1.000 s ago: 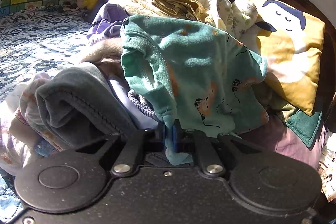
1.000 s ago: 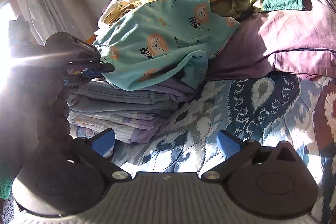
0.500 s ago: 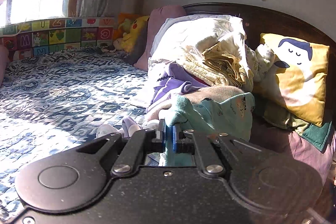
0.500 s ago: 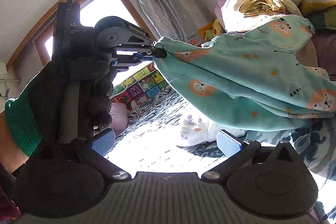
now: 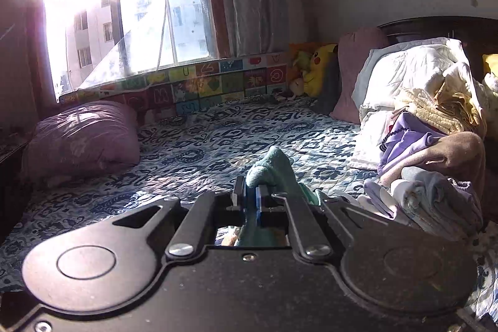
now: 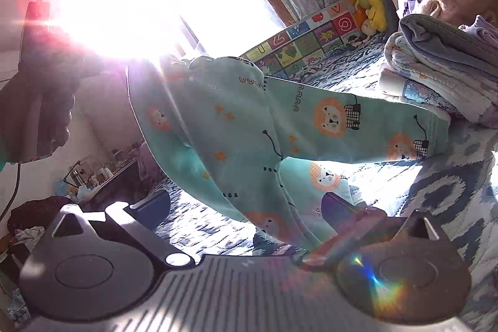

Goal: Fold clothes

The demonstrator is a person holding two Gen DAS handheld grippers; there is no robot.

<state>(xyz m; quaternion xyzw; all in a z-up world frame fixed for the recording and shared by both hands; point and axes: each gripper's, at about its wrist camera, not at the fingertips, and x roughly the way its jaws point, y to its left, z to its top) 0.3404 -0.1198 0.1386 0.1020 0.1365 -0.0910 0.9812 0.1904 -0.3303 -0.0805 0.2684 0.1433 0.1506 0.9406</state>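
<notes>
While left gripper (image 5: 250, 203) pinches teal garment (image 6: 280, 129), patterned bedspread (image 5: 218, 145) sunlit.

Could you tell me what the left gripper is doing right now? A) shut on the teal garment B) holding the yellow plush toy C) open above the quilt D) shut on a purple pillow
A: in the left wrist view the left gripper is shut with the teal garment bunched between its blue pads.
</notes>
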